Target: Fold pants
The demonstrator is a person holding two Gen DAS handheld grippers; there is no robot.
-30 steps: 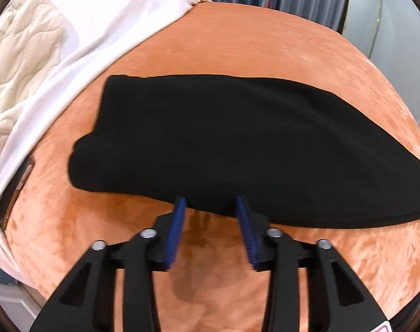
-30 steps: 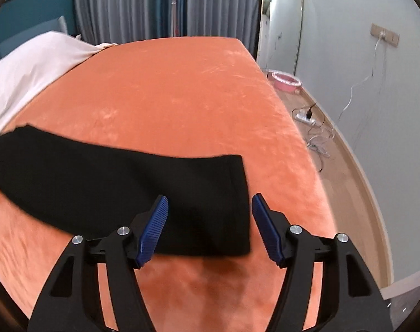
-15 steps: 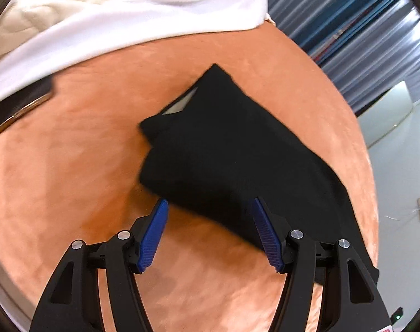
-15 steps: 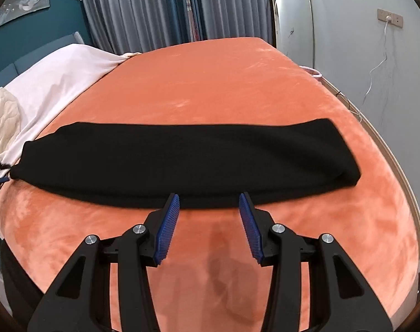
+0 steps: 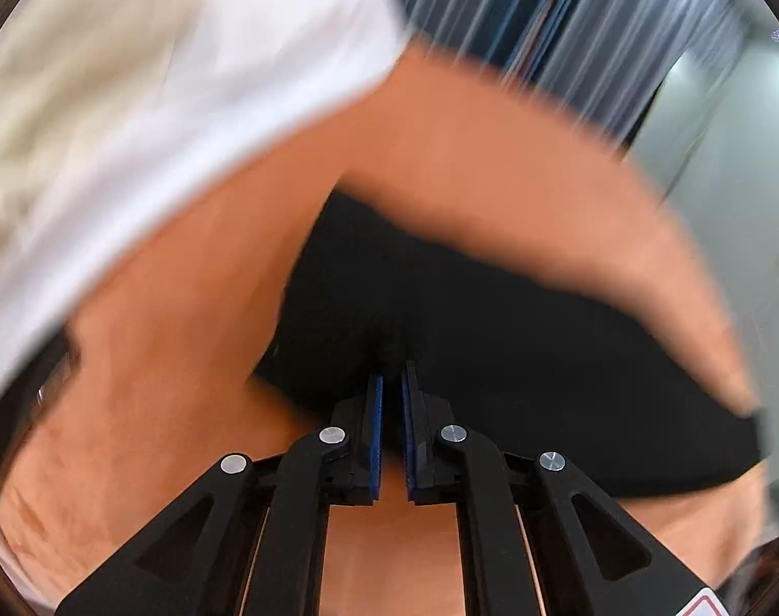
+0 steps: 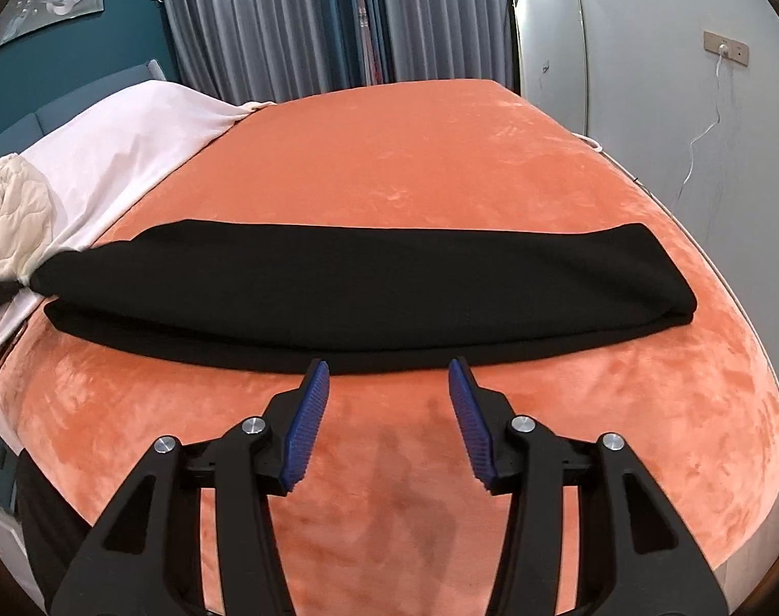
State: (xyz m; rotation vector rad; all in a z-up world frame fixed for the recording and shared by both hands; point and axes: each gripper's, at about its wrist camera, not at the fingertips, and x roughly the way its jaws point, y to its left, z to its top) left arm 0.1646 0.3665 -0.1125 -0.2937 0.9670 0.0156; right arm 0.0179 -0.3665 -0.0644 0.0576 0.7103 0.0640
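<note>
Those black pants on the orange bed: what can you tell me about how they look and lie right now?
The black pants look like soft, matte knit fabric, folded lengthwise into a long band lying flat across the orange velvety bedspread. One end reaches the white sheet. The left gripper has just closed on the edge at that end; the right gripper hovers open at the near edge.

pants (image 6: 369,282) – 1 | claws – 2 | white sheet (image 6: 133,149) – 1 | quilt (image 6: 15,215) – 1
</note>
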